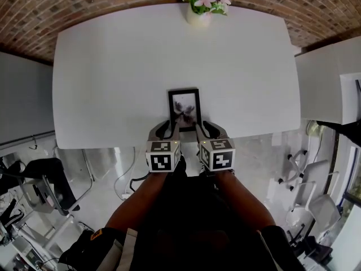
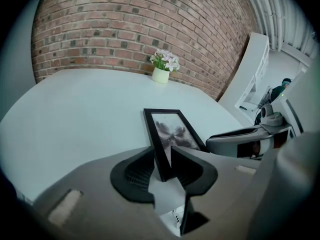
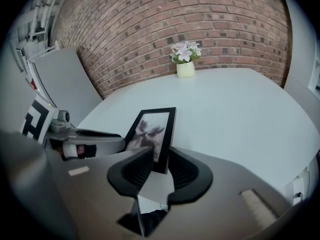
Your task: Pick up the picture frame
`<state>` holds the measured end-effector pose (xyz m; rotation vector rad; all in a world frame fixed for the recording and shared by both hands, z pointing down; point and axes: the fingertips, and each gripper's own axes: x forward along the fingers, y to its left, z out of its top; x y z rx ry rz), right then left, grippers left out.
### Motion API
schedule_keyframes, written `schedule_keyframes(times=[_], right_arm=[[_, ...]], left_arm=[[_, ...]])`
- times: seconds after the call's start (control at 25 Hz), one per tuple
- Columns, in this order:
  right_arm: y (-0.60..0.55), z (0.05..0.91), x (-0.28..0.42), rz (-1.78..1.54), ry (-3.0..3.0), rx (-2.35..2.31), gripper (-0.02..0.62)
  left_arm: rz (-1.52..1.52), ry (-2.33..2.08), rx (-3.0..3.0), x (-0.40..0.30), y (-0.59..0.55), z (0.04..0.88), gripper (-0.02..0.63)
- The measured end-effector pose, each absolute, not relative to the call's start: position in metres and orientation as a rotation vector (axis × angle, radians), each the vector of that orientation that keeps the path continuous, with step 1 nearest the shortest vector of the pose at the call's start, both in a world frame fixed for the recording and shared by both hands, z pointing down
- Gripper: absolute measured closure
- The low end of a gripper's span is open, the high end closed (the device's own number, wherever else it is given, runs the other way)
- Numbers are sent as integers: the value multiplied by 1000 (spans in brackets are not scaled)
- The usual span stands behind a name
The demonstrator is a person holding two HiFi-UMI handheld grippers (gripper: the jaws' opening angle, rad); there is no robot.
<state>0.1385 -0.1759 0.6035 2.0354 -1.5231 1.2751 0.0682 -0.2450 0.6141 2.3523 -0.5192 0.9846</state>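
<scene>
A black picture frame (image 1: 184,109) with a dark flower print lies on the white table (image 1: 113,83), close to its near edge. My left gripper (image 1: 167,130) is at the frame's near left corner and my right gripper (image 1: 207,130) at its near right corner. In the left gripper view, the frame's (image 2: 172,131) left border runs between the wide-set jaws of the left gripper (image 2: 165,166). In the right gripper view, the frame's (image 3: 150,131) right border sits between the jaws of the right gripper (image 3: 160,166). Neither pair of pads visibly presses on the frame.
A small cream pot of pink flowers (image 1: 200,4) stands at the table's far edge, before a brick wall (image 2: 125,29). A second white surface (image 1: 327,78) is to the right. Chairs (image 1: 307,185) and black gear (image 1: 39,179) stand on the floor below the near edge.
</scene>
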Motion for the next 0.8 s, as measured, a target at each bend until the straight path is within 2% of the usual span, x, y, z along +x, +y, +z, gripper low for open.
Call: schedule_keyframes(times=[0.56, 0.8], right_arm=[[-175, 619, 143, 1347, -1479, 2023, 491], [-179, 620, 141, 1349, -1497, 2012, 506]], left_arm=[[1006, -510, 2316, 72, -244, 626, 492], [996, -521, 2300, 71, -243, 627, 495]])
